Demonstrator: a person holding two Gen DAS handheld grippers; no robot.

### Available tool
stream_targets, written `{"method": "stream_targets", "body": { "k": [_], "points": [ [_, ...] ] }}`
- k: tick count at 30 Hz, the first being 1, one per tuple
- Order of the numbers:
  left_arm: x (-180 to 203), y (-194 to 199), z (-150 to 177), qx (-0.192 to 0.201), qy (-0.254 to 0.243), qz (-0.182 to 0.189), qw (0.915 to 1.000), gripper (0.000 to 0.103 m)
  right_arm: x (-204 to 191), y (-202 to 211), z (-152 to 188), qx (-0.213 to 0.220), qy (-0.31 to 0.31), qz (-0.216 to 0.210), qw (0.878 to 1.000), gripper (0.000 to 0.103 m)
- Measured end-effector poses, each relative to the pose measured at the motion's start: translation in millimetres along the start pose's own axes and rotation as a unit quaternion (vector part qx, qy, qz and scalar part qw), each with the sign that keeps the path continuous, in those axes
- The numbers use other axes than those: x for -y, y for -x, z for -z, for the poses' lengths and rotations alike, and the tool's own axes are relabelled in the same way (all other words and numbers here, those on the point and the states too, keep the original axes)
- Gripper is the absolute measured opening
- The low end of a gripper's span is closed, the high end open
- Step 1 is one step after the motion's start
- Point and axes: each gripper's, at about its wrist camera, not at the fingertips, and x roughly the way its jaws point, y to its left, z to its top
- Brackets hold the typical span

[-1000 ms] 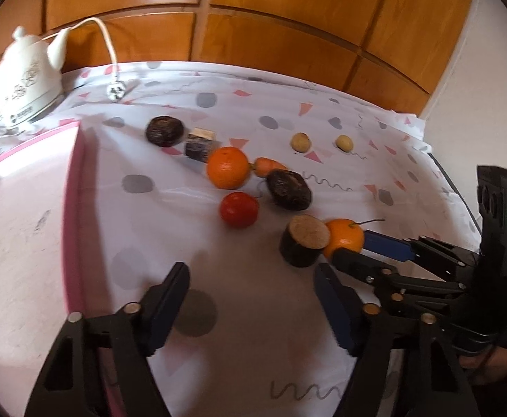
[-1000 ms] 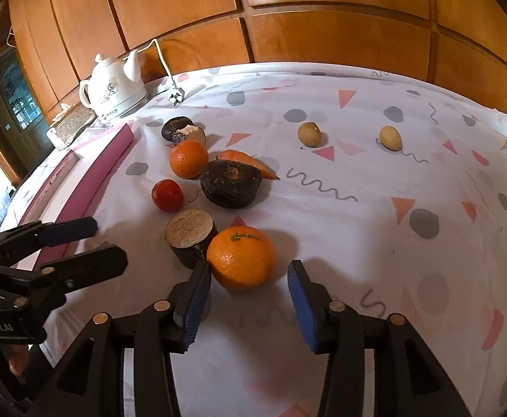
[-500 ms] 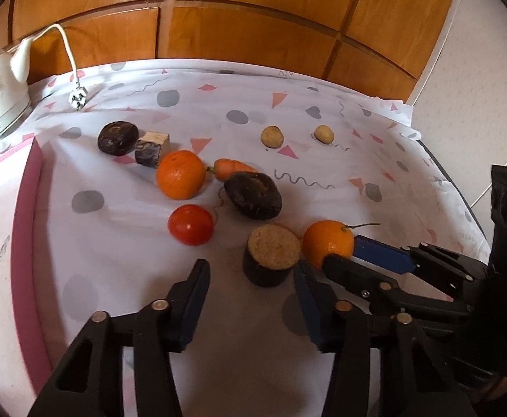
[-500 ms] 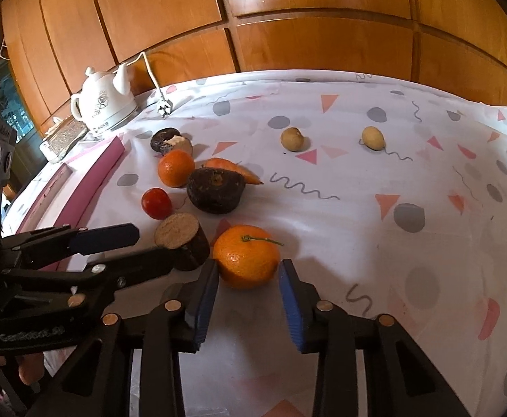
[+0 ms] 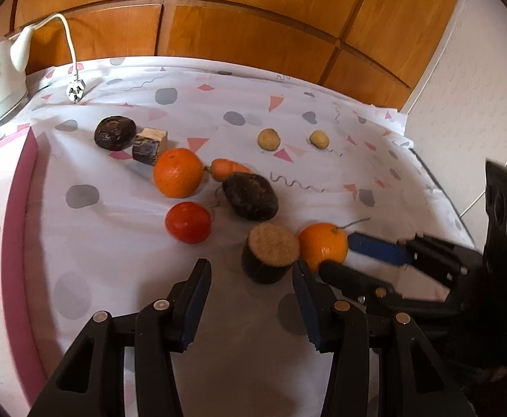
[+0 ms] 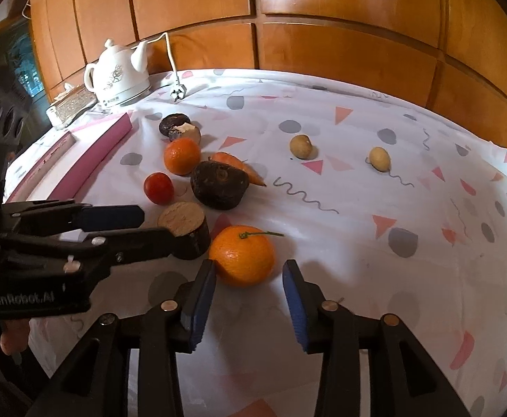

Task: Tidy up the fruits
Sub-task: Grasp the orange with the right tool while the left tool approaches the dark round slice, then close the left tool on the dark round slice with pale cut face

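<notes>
Two grippers closing in | left gripper (image 5: 250,299) narrowed, empty, short of cut root (image 5: 271,257) | right gripper (image 6: 248,299) jaws reopening around stemmed orange (image 6: 242,255), lower centre, ungripped | pickup pending

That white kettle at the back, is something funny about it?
A bit: the white kettle isn't plugged in. Its cord ends in a plug lying loose on the patterned cloth. Nothing looks spilled or broken.
</notes>
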Motion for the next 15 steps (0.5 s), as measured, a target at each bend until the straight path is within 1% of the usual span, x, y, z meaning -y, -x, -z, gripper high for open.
{"method": "stream_targets", "body": {
  "k": [1, 3, 8, 9, 10, 15],
  "points": [
    [-1, 0, 1, 0.0, 0.0, -0.001, 1.0, 0.049, -1, -2, -1, -0.002, 0.004, -0.003, 1.0, 0.046],
    [-3, 0, 2, -0.001, 0.007, 0.0, 1.0, 0.049, -1, -6, -3, -0.004, 0.009, -0.008, 1.0, 0.049],
    [-2, 1, 0, 0.001, 0.012, 0.006, 0.9999, 0.048, 0, -14, -6, -0.01, 0.007, -0.028, 1.0, 0.049],
    [-2, 1, -1, 0.002, 0.013, 0.006, 0.9999, 0.048, 1, -15, -5, -0.009, 0.003, -0.03, 1.0, 0.048],
    [-2, 1, -2, 0.002, 0.013, 0.005, 0.9999, 0.048, 2, -12, -5, 0.0, 0.0, -0.032, 0.999, 0.039],
    [5, -8, -6, -0.004, 0.006, 0.003, 1.0, 0.048, 16, -4, 2, 0.01, -0.029, 0.007, 0.999, 0.038]
  ]
}}
